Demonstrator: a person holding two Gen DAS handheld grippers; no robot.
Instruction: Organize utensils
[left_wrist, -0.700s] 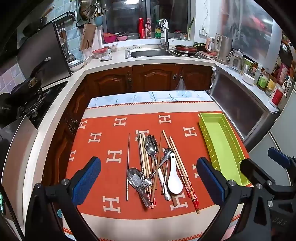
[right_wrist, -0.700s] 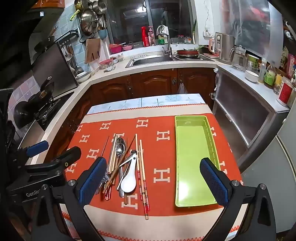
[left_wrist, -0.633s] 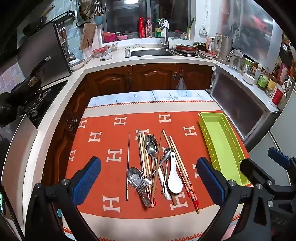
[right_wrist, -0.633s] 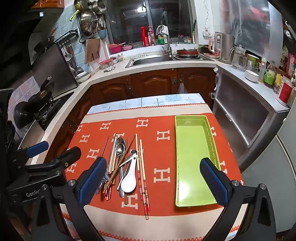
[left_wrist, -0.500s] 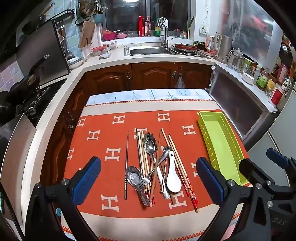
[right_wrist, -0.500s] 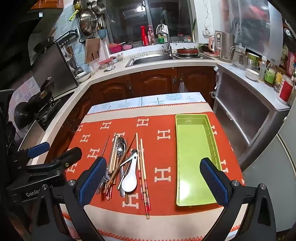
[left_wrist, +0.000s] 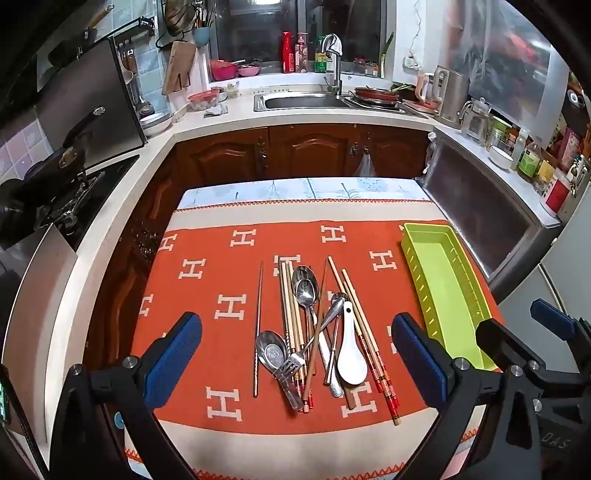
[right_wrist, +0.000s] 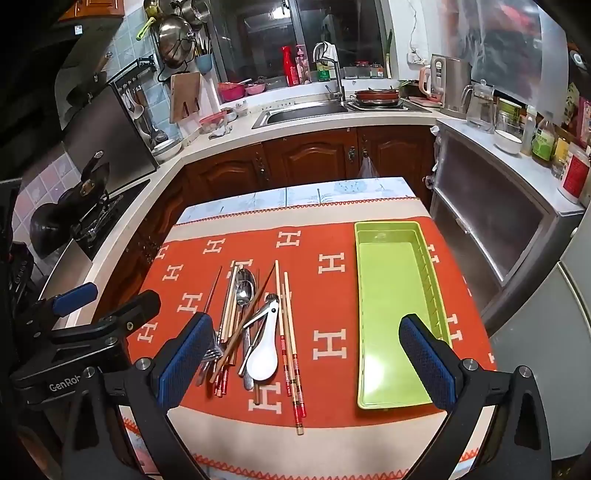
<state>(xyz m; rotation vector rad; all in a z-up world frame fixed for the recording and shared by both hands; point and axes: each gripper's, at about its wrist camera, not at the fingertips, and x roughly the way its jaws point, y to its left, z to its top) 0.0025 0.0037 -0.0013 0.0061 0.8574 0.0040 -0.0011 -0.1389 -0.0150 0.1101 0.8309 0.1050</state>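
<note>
Left wrist view: left tongs (left_wrist: 293, 356) spread wide, nothing between the pads. Utensils (left_wrist: 317, 332) lie piled on the orange cloth (left_wrist: 221, 273), long axes running away from the camera, directly under and between the pads. Green tray (left_wrist: 476, 291) to the right.

Right wrist view: right tongs (right_wrist: 306, 360) spread, empty. Utensils (right_wrist: 258, 325) lie left of centre, near the left pad; tray (right_wrist: 424, 266) lengthwise by the right pad.

Both fisheye views look forward and steeply down from above the near edge of the tabletop (left_wrist: 221, 439), facing the kitchen sink (left_wrist: 301, 100). The left view sits over the utensil pile (left_wrist: 314, 332); the right view sits further right, nearer the green tray (right_wrist: 391, 314). Both share pile, tray and orange cloth (right_wrist: 328, 295).
</note>
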